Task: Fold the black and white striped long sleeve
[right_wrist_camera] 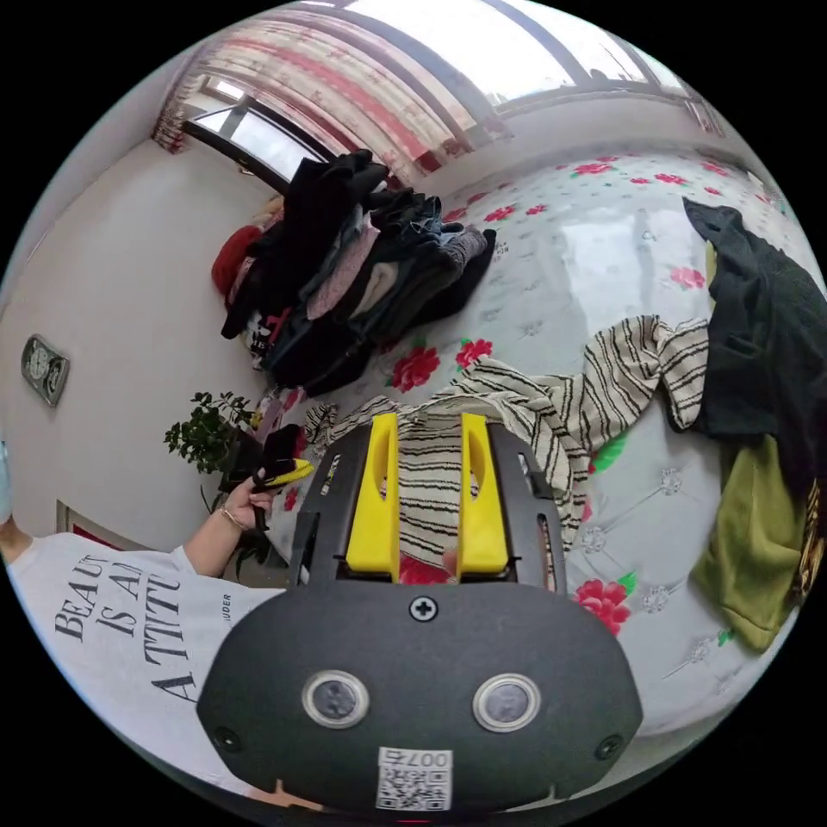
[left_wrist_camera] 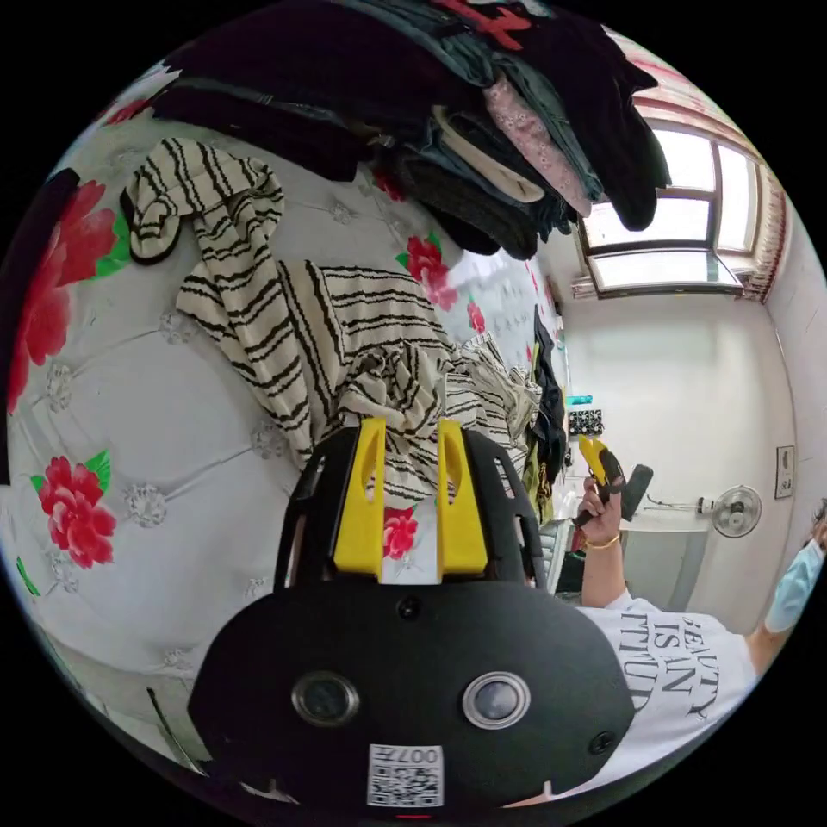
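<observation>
The black and white striped long sleeve [left_wrist_camera: 319,327] lies crumpled on the white bed sheet with red flowers [left_wrist_camera: 155,413], one sleeve bunched toward the top left. My left gripper [left_wrist_camera: 411,426] hovers just short of its nearest folds, yellow jaws apart with nothing between them. In the right gripper view the same shirt [right_wrist_camera: 534,405] spreads beyond my right gripper [right_wrist_camera: 429,420], which is also open and empty. Each view catches the other gripper held up in a hand off the bed's edge: the right gripper [left_wrist_camera: 603,465] and the left gripper [right_wrist_camera: 284,469].
A tall stack of dark folded clothes [right_wrist_camera: 362,267] sits on the bed behind the shirt. A black garment [right_wrist_camera: 767,327] and an olive-green one [right_wrist_camera: 758,534] lie beside it. The person in a white T-shirt [right_wrist_camera: 112,620] stands at the bed's edge, near a potted plant [right_wrist_camera: 207,431].
</observation>
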Tool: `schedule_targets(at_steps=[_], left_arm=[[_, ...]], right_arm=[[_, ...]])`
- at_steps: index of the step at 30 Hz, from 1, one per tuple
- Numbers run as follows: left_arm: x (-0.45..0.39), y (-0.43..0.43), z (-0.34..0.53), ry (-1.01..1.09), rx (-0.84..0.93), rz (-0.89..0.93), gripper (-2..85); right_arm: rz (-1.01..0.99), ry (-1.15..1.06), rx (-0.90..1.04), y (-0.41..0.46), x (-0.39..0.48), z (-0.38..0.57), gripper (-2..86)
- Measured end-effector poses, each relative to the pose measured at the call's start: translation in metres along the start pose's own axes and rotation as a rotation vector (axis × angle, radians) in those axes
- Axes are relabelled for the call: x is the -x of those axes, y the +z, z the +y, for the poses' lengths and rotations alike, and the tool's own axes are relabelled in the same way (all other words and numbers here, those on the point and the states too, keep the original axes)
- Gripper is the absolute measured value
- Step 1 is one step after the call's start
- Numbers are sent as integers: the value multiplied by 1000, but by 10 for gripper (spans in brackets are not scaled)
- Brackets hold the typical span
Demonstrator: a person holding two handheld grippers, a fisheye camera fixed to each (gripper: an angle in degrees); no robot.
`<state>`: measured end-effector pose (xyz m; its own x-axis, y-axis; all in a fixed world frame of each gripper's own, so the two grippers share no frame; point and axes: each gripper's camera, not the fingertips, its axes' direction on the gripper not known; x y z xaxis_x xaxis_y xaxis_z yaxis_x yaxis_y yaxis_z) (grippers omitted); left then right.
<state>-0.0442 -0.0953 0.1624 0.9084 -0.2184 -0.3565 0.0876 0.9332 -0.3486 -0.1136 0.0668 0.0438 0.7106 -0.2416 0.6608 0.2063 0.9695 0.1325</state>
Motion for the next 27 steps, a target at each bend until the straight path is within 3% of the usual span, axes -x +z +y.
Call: schedule_targets(at_steps=[4, 14, 17, 19, 22, 27], left_arm=[[2, -14, 22, 6, -38, -163, 93], [-73, 43, -15, 255, -20, -254, 137], [-83, 81, -28, 273, 63, -340, 115], [-85, 100, -35, 264, 116, -456, 44], [-86, 91, -34, 248, 101, -449, 8], [-81, 51, -6, 268, 127, -339, 5]], right_arm=[[34, 77, 92, 18, -22, 23, 63], [179, 95, 167, 87, -24, -50, 59], [155, 180, 279, 126, -37, -63, 46], [173, 191, 337, 141, -42, -64, 28], [194, 88, 277, 122, -32, -62, 7], [97, -111, 90, 6, -15, -25, -1]])
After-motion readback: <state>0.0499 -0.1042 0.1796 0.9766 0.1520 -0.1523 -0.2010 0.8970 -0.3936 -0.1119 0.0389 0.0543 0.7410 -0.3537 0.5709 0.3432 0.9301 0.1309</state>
